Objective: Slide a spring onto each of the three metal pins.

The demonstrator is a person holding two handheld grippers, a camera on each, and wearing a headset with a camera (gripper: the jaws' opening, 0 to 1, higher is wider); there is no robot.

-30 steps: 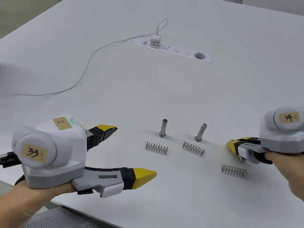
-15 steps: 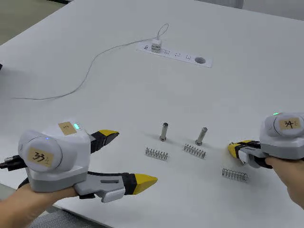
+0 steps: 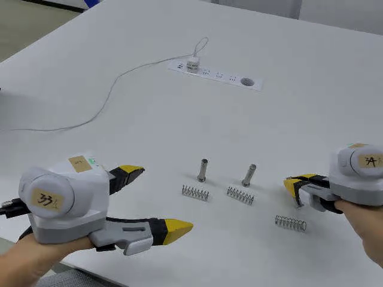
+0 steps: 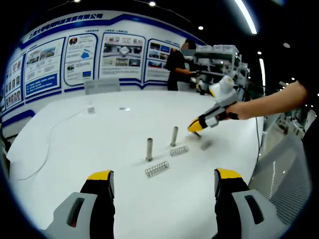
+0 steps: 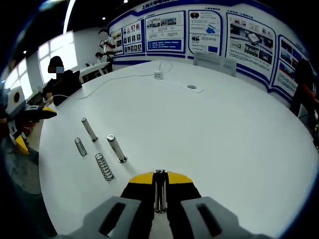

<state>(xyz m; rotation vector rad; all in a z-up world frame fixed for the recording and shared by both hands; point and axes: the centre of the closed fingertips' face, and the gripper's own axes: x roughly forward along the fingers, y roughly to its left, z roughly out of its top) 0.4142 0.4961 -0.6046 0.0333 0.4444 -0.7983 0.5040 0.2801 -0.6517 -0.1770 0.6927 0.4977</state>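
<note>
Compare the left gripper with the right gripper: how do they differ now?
The left gripper has its jaws wide apart and empty; the right gripper is shut on a thin metal pin. The right gripper is close beside a spring; the left gripper is farther from it. Both have yellow jaw tips.

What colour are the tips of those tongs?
Yellow tips, clearest in the head view.

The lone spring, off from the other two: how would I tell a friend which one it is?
On the white table, two pins stand upright side by side, each with a spring lying just before it. The lone spring lies off to their right, close by the right gripper, and no pin stands beside it.
</note>
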